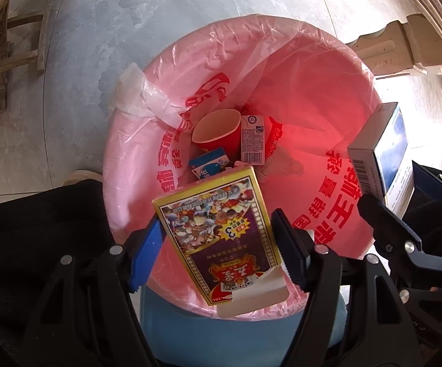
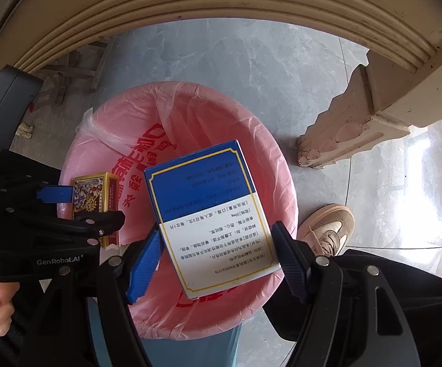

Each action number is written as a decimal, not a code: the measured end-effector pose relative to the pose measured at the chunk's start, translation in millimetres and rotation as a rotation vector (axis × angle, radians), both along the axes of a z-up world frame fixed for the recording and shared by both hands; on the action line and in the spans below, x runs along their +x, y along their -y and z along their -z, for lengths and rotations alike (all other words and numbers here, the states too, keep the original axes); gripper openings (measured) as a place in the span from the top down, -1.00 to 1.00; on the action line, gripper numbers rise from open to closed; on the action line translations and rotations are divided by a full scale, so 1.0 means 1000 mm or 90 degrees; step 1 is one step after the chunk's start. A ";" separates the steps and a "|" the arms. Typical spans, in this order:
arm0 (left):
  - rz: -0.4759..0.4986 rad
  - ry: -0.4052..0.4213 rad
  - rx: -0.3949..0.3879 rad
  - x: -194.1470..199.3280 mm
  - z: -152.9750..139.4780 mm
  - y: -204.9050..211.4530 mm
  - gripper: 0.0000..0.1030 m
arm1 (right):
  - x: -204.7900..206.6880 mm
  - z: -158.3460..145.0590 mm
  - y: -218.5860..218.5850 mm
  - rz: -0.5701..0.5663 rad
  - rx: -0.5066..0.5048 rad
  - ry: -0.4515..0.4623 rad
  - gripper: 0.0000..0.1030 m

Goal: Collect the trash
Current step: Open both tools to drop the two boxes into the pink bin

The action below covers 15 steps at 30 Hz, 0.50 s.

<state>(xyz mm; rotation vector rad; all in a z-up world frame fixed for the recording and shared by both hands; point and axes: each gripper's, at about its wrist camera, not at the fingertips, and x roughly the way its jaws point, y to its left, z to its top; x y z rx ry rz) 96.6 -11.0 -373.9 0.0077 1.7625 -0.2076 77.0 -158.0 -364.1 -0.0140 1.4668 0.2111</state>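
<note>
My left gripper [image 1: 217, 220] is shut on a yellow-edged playing-card box [image 1: 221, 244], held above the open mouth of a bin lined with a pink bag [image 1: 312, 98]. Down inside the bag lie a red paper cup [image 1: 216, 131], a small drink carton [image 1: 253, 139] and a blue-white packet [image 1: 208, 165]. My right gripper [image 2: 217, 232] is shut on a blue-and-white medicine box [image 2: 202, 189], also over the pink bag [image 2: 221, 116]. In the right wrist view the left gripper [image 2: 89, 206] and its card box [image 2: 95, 192] hang at the bin's left side.
The bin stands on grey floor tiles beside a carved cream table leg [image 2: 358, 116], under the table's moulded edge [image 2: 221, 0]. A person's tan shoe [image 2: 328, 229] rests right of the bin, a dark trouser leg [image 1: 37, 244] left of it. A wooden stool [image 1: 6, 49] stands farther off.
</note>
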 end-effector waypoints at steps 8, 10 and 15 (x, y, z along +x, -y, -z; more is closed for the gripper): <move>0.001 -0.014 0.003 0.001 0.004 -0.002 -0.45 | 0.000 0.002 -0.004 -0.009 -0.003 -0.004 -0.36; 0.008 -0.003 0.013 0.001 0.003 -0.001 -0.52 | -0.001 0.001 -0.005 -0.011 -0.004 -0.003 -0.36; 0.010 0.000 0.018 0.001 0.002 -0.002 -0.53 | 0.000 0.003 -0.004 -0.008 -0.007 -0.010 -0.36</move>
